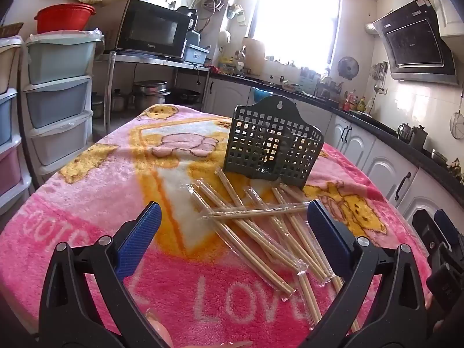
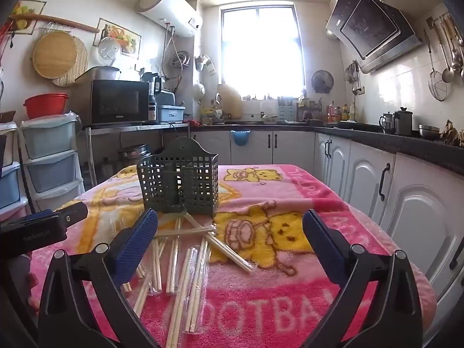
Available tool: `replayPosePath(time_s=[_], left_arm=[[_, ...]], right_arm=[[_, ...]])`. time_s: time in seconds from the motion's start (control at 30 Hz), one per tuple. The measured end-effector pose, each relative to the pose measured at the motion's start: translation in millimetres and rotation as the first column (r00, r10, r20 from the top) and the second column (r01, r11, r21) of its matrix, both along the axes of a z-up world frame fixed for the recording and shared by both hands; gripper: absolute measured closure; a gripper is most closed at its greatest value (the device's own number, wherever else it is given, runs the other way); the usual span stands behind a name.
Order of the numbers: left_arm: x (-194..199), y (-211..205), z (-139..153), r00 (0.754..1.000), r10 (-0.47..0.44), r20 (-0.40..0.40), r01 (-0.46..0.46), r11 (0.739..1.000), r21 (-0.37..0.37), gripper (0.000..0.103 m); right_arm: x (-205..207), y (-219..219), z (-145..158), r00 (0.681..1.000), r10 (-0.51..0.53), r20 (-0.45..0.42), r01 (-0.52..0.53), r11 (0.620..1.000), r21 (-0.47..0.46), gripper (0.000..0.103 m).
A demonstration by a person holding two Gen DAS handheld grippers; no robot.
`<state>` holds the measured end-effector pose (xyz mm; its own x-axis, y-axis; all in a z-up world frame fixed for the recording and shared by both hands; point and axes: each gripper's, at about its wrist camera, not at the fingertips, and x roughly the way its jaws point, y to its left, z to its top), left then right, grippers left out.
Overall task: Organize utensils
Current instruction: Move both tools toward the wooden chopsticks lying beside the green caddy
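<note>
Several pairs of wooden chopsticks in clear plastic sleeves (image 1: 261, 226) lie in a loose crossed pile on the pink blanket (image 1: 87, 208). Behind them stands a dark green perforated utensil holder (image 1: 272, 152), upright and seemingly empty. My left gripper (image 1: 233, 217) is open and empty, hovering just before the pile. In the right wrist view the pile (image 2: 188, 255) lies low and left, the holder (image 2: 178, 178) behind it. My right gripper (image 2: 229, 226) is open and empty above the blanket (image 2: 290, 304). The left gripper's body (image 2: 43, 226) shows at the left edge.
The blanket covers a table with rounded edges. Stacked plastic drawers (image 1: 58, 101) stand to the left, a microwave (image 1: 150, 29) on a metal shelf behind. White cabinets (image 2: 406, 203) under a dark countertop run along the right. The right gripper's body (image 1: 440, 246) shows at the right edge.
</note>
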<state>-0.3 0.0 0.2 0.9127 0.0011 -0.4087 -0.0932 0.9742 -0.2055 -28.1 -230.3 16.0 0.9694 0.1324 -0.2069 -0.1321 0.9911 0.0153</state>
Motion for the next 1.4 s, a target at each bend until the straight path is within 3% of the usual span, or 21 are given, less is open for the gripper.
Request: replayPosePath(time_s=[1.4], left_arm=[[-6,2,8,0.999,0.0,0.054,-0.001,1.0,0.006,0.01]], right_arm=[[-4,0,5,1.0,0.005,0.03,-0.005,1.0,0.001,0.006]])
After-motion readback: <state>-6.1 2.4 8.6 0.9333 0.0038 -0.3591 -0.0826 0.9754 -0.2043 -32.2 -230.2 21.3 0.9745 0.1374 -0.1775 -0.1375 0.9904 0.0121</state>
